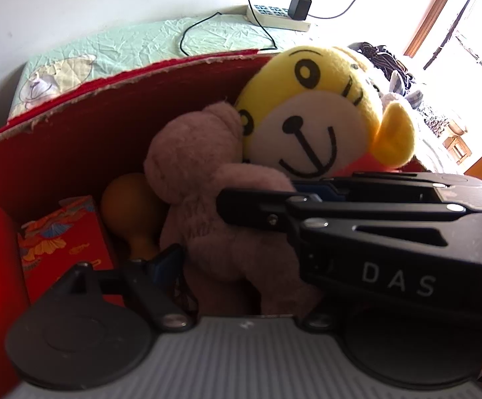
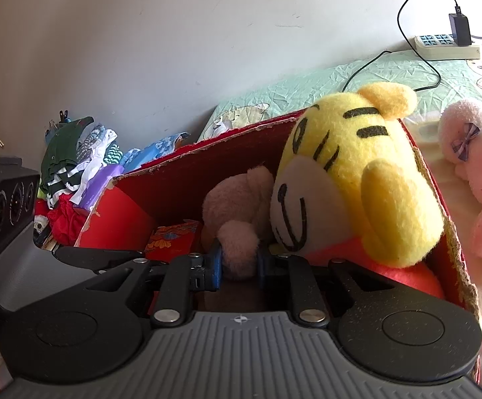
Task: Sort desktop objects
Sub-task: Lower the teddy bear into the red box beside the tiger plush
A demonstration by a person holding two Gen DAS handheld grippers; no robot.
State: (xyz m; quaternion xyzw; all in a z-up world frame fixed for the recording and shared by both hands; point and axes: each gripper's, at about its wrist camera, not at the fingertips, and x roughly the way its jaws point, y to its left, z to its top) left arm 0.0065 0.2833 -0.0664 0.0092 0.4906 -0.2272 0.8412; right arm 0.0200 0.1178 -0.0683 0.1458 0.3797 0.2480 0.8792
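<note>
White power strip [image 2: 447, 46] with black adapter [image 2: 459, 29] plugged in, black cable [image 2: 390, 66] trailing over crinkled green bedsheet [image 2: 307, 89]. Clothes pile [image 2: 74, 166] against grey wall [image 2: 174, 33]. Wooden window frame [image 1: 430, 10] at right.

Right claw [image 2: 237, 262] is clamped shut; left claw [image 1: 174, 259] gapes wide open.

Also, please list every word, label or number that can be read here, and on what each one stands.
"DAS": white letters on the black body of the right tongs, seen in the left wrist view.
"S", and below it "isition" and "em": ends of words cut off by the picture's edge, on the body of the left tongs, seen in the right wrist view.
Gold marks on the red packet: too blurred to read.
</note>
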